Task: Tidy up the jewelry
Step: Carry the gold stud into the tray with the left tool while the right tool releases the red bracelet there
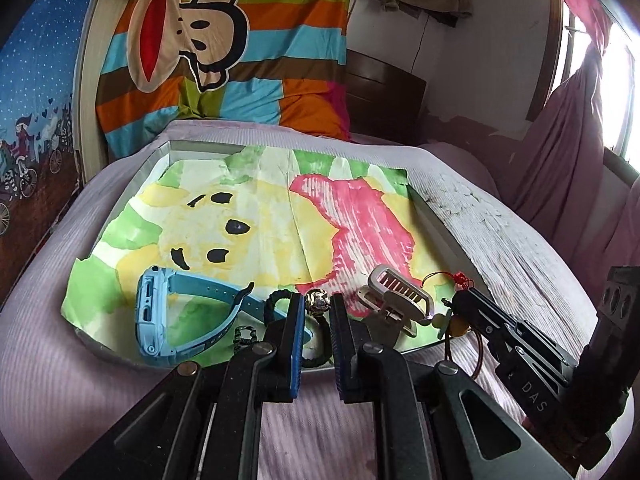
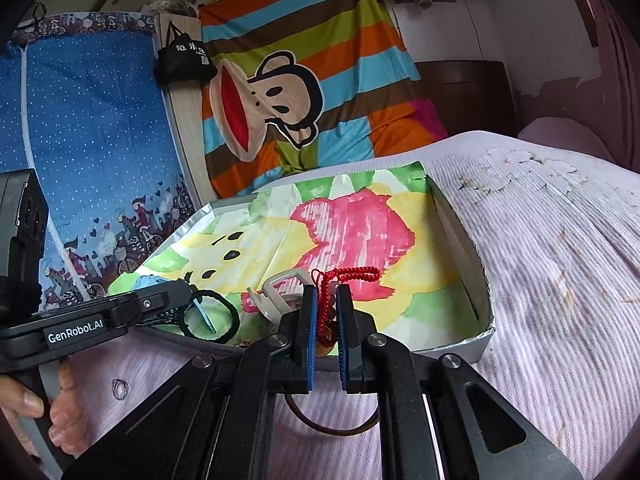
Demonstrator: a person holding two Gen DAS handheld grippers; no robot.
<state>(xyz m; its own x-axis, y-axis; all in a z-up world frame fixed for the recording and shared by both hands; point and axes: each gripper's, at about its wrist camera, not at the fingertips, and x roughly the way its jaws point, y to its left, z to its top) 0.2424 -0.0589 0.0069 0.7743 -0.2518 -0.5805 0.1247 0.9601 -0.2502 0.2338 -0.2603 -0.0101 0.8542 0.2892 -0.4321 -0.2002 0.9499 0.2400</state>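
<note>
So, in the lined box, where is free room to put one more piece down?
The far half of the box is bare paper, across the pink patch to the far wall. The near edge is crowded: blue watch, black cord bracelet, white clip, red charm.

Bedroom w/ pink ribbed bedspread [image 2: 560, 240], striped monkey sheet [image 1: 224, 40] on wall, bright window [image 1: 616, 92] w/ pink curtain [image 1: 568, 140].

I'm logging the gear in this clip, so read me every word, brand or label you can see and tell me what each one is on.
"GenRobot.AI": white label on the left gripper body, right wrist view.
"DAS": side of the right gripper body, left wrist view; any further letters are cut off.
White characters on the black bag on the wall: too blurred to read.
Nothing readable on the blue watch.
</note>
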